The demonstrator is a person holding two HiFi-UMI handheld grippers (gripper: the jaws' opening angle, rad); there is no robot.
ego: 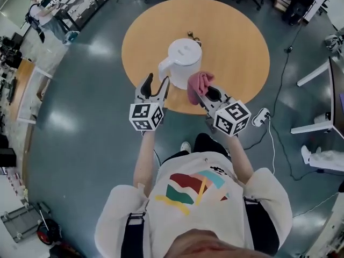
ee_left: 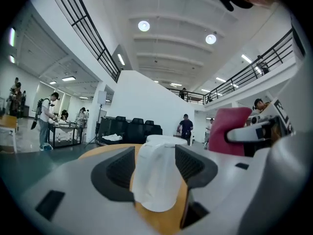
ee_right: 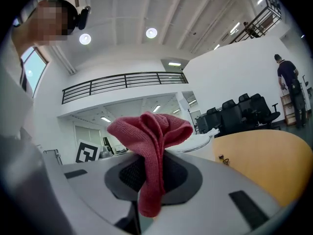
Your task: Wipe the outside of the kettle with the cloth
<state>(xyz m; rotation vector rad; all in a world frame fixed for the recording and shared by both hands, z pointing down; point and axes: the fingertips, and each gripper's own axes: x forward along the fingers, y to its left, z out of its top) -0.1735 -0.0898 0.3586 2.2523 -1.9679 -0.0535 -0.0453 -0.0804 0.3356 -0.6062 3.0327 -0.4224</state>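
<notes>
Upright on the round wooden table (ego: 236,47), near its front edge: white kettle (ego: 184,55), long axis vertical, lid down, contents hidden. Handle (ego: 164,69) turned toward the near edge and the left gripper (ego: 156,83). Left jaws spread to their widest, one on each side of the handle, no clear squeeze on it. Right gripper (ego: 205,94) just beside the kettle's right flank, jaws closed on a bunched red cloth (ego: 197,84). Folds standing above the pads, tail hanging below.
</notes>
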